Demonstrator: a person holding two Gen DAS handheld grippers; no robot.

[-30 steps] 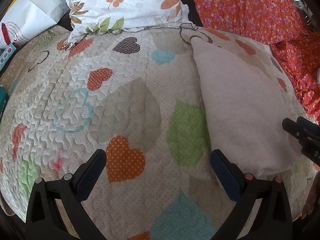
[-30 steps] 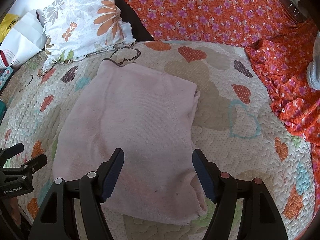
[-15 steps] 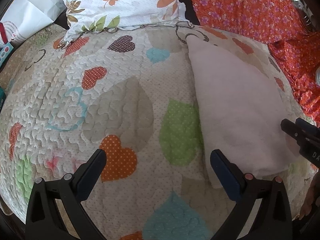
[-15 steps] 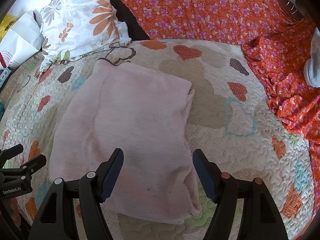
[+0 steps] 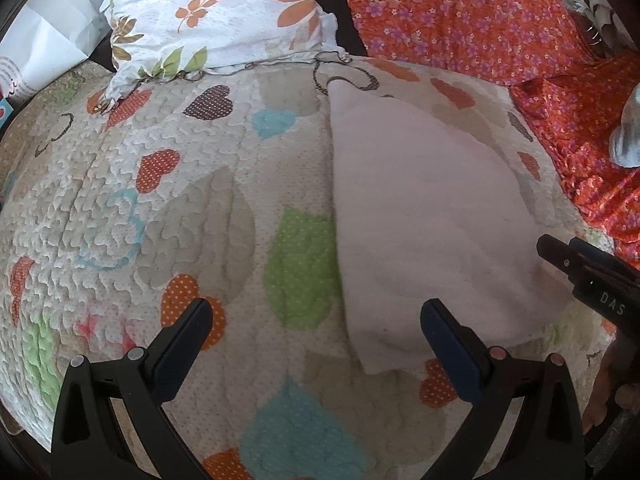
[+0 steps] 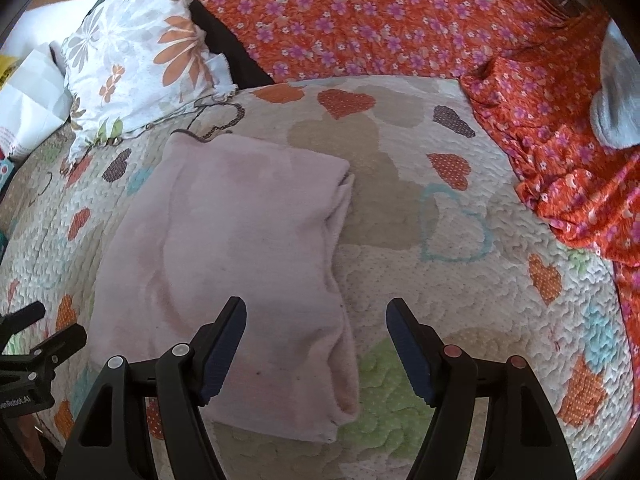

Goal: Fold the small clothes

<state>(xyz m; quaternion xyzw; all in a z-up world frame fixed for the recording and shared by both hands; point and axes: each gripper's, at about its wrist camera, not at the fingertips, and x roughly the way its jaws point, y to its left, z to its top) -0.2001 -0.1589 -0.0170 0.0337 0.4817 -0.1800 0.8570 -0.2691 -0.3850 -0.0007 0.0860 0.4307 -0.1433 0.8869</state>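
Folded pink garment [image 6: 240, 256], bare quilt [image 6: 440, 280] rightward.

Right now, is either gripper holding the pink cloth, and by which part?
Nothing is held. Left gripper and right gripper are both open above the pink cloth, which lies folded on the quilt.

garment [image 6: 240, 248]: pale pink, plain
quilt [image 5: 192, 216]: cream with multicoloured hearts
pillow [image 5: 216, 12]: white, orange flowers
sheet [image 6: 380, 16]: orange-red, purple flowers
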